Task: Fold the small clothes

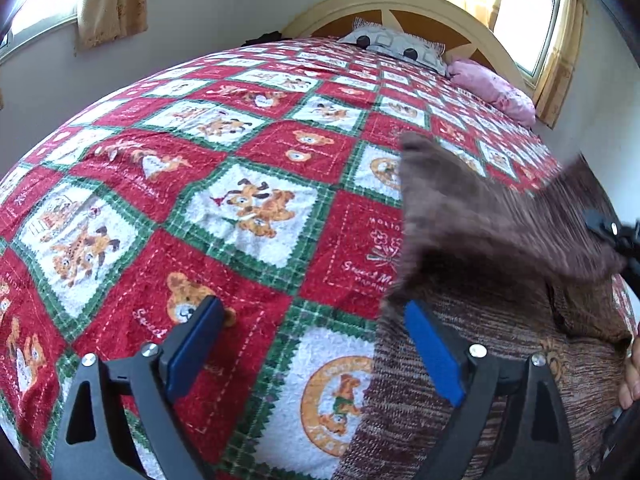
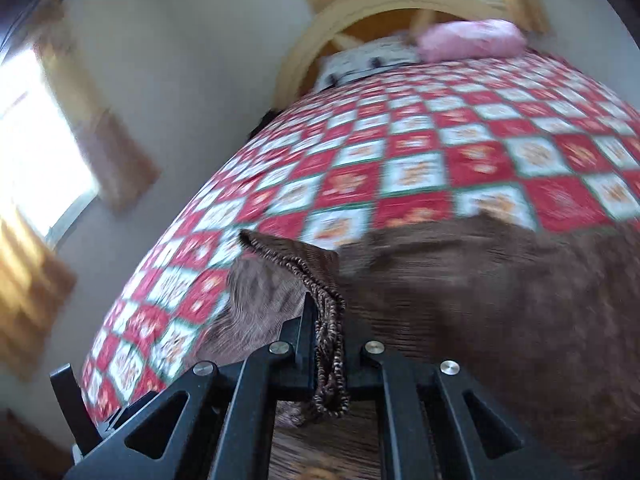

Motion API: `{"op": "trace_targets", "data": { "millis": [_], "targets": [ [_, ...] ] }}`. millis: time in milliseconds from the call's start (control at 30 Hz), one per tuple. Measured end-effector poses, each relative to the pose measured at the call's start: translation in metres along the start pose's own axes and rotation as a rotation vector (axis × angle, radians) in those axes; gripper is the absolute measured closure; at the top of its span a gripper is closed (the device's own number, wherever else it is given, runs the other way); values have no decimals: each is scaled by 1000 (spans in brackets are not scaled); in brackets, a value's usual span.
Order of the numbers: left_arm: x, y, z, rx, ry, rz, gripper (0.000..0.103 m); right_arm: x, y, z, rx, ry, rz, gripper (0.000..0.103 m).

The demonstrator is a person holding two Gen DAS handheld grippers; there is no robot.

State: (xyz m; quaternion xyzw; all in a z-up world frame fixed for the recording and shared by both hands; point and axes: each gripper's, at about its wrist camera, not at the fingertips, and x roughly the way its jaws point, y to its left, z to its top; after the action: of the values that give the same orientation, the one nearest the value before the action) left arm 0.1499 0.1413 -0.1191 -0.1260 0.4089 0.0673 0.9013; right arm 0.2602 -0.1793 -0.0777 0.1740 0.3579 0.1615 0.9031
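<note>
- Garment, a brown knitted piece, lies on the bed near its foot, over the red, white and green quilt with bear pictures.
- One part of the garment is lifted from the quilt and hangs in the air, blurred in the left wrist view; the rest lies flat under it.
- Left gripper hovers low over the quilt with its blue fingers spread wide. Nothing is between them.
- Its right finger is over the edge of the garment, its left finger over a red square of the quilt. I cannot tell if either touches the cloth.
- Right gripper has its fingers pressed together on a ribbed edge of the garment. The edge comes out above the fingers and also hangs below them.
- In the right wrist view the picture is blurred, so the knit pattern is clear only close to the fingers.
- At the head of the bed there are a grey-white pillow and a pink pillow, against a cream headboard.
- Windows with yellow curtains are on the walls on both sides.
</note>
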Motion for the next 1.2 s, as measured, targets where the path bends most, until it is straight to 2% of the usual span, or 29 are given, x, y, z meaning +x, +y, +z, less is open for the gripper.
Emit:
{"op": "trace_targets", "data": {
  "millis": [200, 300, 400, 467, 500, 567, 600, 667, 733, 833, 900, 967, 1000, 1067, 1200],
  "targets": [
    [4, -4, 0, 33, 13, 39, 8, 27, -56, -31, 158, 134, -28, 95],
    [3, -4, -1, 34, 14, 40, 7, 25, -63, -34, 194, 119, 11, 95],
    [3, -4, -1, 36, 14, 40, 7, 18, -64, -32, 195, 162, 12, 95],
    [3, -3, -1, 33, 14, 34, 6, -1, -72, -32, 208, 129, -50, 93],
    [3, -3, -1, 32, 14, 32, 6, -13, -75, -34, 211, 92, -101, 93],
    [3, -4, -1, 37, 18, 37, 5, -45, -75, -38, 175, -11, -259, 93],
    [4, -6, -1, 43, 20, 43, 4, -56, -71, -40, 137, -56, -288, 93],
    [5, -8, -1, 55, 25, 57, 4, -65, -62, -42, 60, -86, -260, 93],
    [5, -9, -1, 57, 26, 59, 4, -64, -47, -43, -19, -67, -220, 93],
    [4, -8, -2, 49, 23, 50, 4, -52, -35, -43, -64, -37, -209, 93],
    [5, -9, -1, 51, 25, 54, 4, -35, -28, -45, -90, 18, -183, 93],
    [4, -10, -2, 59, 27, 65, 4, -7, -22, -56, -119, 125, -178, 93],
    [2, -10, -2, 60, 24, 63, 5, 2, -22, -61, -133, 142, -178, 93],
    [-8, -9, -2, 60, -3, 48, 8, -3, -17, -59, -153, 123, -170, 93],
    [-41, -22, 13, 103, -116, -34, 8, -36, -21, -44, -136, 2, -165, 93]
  ]
}}
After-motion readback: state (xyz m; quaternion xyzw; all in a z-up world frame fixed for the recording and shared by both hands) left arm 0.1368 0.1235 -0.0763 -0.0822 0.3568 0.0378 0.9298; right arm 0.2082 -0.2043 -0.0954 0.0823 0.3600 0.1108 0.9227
